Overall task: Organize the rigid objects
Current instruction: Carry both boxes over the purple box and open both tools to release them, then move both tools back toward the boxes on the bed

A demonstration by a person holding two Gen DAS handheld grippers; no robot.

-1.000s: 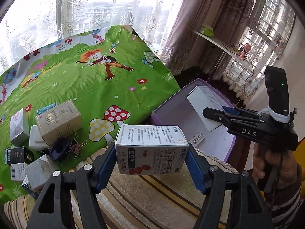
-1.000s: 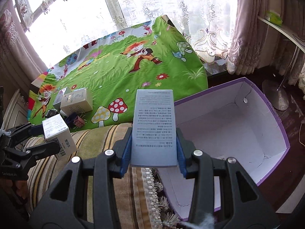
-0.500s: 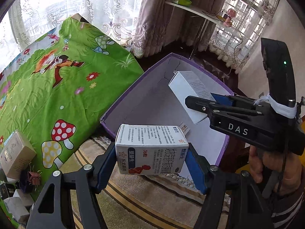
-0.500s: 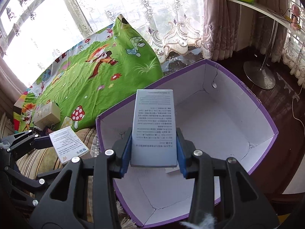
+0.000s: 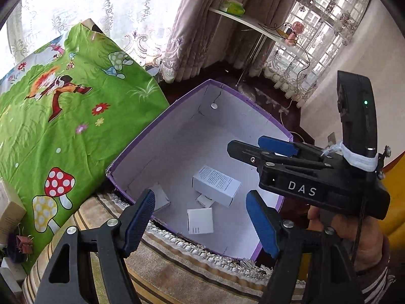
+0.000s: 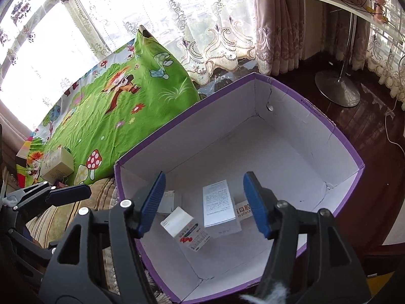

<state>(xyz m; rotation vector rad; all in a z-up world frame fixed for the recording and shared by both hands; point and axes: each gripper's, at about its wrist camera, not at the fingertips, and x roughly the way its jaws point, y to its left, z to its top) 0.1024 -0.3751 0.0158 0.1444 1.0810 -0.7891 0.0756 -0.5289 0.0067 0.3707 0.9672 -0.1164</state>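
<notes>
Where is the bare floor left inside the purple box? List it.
Free: the far half of the purple box, toward its back wall, and the right side. Crowded: the near-left corner, where the tall white carton and red-printed carton lie.

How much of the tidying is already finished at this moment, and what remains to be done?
Done: several small cartons, among them the text-printed box and the red-marked box, lie inside the purple box. In hand: nothing; the left gripper and right gripper have just been opening and stand empty above it. Left: the beige carton and its neighbours are on the green sheet.
</notes>
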